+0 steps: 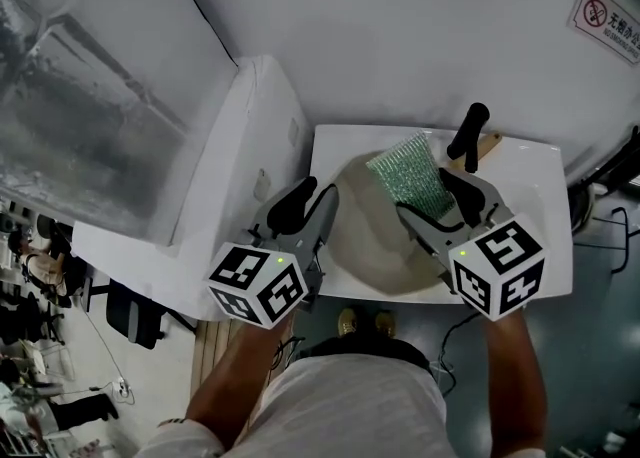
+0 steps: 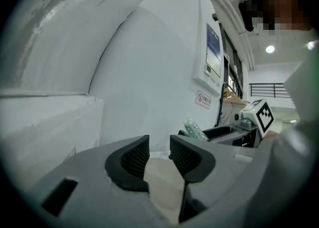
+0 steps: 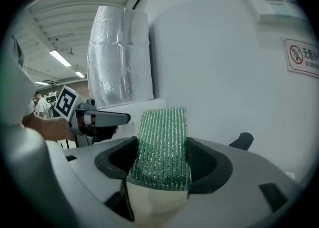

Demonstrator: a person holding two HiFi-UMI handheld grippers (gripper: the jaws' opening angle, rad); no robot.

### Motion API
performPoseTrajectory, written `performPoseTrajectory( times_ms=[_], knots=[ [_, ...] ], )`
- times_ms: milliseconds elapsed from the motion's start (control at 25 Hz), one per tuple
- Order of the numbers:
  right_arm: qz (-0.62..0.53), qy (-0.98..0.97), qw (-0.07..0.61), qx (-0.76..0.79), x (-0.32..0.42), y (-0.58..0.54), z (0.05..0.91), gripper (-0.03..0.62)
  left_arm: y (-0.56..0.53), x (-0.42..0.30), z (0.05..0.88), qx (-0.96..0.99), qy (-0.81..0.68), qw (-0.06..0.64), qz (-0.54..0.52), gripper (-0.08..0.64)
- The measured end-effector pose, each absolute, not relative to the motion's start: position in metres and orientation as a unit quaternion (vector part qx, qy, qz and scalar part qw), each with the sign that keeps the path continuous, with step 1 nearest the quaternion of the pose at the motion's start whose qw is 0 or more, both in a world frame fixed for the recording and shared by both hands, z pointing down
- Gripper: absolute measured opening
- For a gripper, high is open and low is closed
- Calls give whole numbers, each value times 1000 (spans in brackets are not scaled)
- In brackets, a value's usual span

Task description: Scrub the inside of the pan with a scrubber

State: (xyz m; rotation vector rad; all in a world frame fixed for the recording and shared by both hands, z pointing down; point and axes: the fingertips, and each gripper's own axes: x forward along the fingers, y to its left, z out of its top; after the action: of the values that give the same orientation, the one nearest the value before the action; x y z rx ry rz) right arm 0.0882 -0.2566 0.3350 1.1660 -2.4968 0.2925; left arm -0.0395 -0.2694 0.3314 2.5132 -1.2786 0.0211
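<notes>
Head view: right claw (image 1: pixel 437 208) pinches the green scrubber (image 1: pixel 410 174) over the pan (image 1: pixel 370 246), far side. Its long axis points away from the person, toward the wall (image 1: pixel 400 26); the pan handle (image 1: pixel 467 134) points likewise.
Left gripper view: left claw (image 2: pixel 159 155) spread, empty, beside the pan.
Right gripper view: only the scrubber's near end is clamped.
Risk: the unheld pan skids; the scrubber folds.

On the wall (image 1: pixel 420 36) beyond the white table (image 1: pixel 530 176) hangs one small sign (image 1: pixel 603 16): a red crossed-out circle with Chinese characters beside it (the capitals beneath are too small for me to read). My left gripper (image 1: pixel 308 204) and right gripper (image 1: pixel 435 208) carry only black-and-white square markers on their cubes.
</notes>
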Motion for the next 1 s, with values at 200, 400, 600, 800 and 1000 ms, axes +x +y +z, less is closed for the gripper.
performPoseTrajectory(
  times_ms=[200,400,600,800,1000],
  knots=[
    [85,-901,120,409,87,-252,311,304,-265,-33,314,890,-439,126,-11,104],
    [54,-914,58,397,84,-241,286,304,-255,-25,288,901,-425,78,-37,66],
    [24,-923,6,384,79,-230,265,304,-245,-18,267,910,-407,44,-60,43],
    [9,-925,-40,379,78,-221,253,304,-235,-12,255,917,-391,21,-74,29],
    [-6,-924,-71,375,79,-212,246,304,-225,-7,249,923,-377,0,-82,25]
  ],
)
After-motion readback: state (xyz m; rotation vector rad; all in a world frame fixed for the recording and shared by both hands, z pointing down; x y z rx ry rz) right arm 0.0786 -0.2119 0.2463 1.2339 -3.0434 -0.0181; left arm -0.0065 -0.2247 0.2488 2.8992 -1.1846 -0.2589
